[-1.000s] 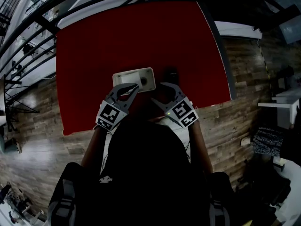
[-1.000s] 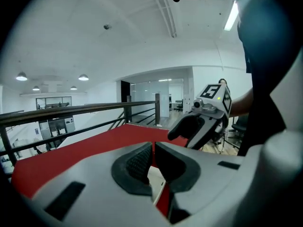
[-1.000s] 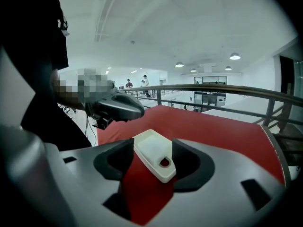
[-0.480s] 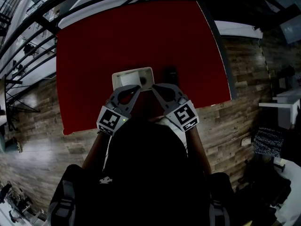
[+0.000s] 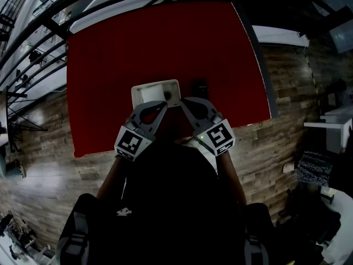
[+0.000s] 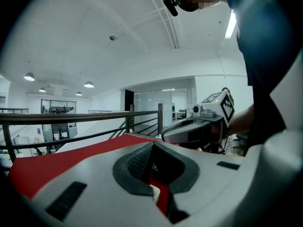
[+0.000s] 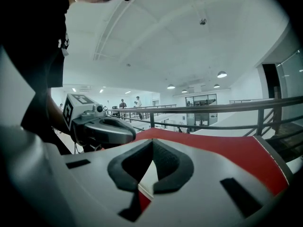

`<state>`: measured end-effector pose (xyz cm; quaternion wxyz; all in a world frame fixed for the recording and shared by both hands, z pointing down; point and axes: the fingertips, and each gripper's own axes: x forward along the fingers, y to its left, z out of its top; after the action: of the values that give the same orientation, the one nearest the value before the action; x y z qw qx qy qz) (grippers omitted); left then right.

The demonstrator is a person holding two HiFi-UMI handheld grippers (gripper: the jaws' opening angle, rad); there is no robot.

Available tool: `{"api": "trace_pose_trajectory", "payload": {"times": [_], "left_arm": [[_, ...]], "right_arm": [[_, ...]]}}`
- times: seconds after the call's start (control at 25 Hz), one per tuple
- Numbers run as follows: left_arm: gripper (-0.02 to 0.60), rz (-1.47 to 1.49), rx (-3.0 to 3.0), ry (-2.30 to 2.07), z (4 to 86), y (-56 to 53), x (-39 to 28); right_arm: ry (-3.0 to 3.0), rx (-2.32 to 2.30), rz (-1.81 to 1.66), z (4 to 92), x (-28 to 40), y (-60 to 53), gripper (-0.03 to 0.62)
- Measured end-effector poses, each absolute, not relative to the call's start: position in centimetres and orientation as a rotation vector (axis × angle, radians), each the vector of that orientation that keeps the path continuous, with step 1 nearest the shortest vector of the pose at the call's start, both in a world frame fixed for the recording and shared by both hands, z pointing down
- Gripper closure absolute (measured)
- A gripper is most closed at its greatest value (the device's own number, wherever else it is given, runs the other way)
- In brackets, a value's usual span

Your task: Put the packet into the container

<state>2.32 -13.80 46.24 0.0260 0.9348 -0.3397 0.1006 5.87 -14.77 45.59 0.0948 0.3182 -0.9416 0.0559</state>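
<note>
- The red table [image 5: 110,65] filled the upper middle of the head view, with wooden floor [image 5: 287,93] on both sides and a black railing [image 5: 110,4] beyond its far edge.
- The person [image 5: 165,203] stood at the near edge of the table, both forearms reaching forward over it.
- The white container [image 5: 154,83] lay on the table near that edge, directly ahead of the person and open at the top. A dark patch showed at its right end; what it was could not be told.
- The left gripper [image 5: 163,105] hung over the near right part of the container. Its jaws were closed tip to tip, with nothing held. Only red table and a sliver of white showed through the gap behind the tips.
- The right gripper [image 5: 183,100] was just beside the left one, at the container's near right corner. Its jaws were likewise closed tip to tip and empty, with white container surface and red table showing through the gap.
- A small dark object [image 5: 199,86] lay on the table just right of the container, apart from both grippers. It was too dim to confirm as the packet.
</note>
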Motion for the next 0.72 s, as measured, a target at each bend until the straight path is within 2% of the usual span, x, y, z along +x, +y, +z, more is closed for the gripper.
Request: {"api": "trace_pose_trajectory", "payload": {"times": [0.72], "left_arm": [[0.571, 0.315, 2.885, -1.022, 46.63, -13.8, 2.69]], "right_arm": [[-2.792, 0.926, 0.175, 45.93, 5.76, -14.66, 0.574]]}}
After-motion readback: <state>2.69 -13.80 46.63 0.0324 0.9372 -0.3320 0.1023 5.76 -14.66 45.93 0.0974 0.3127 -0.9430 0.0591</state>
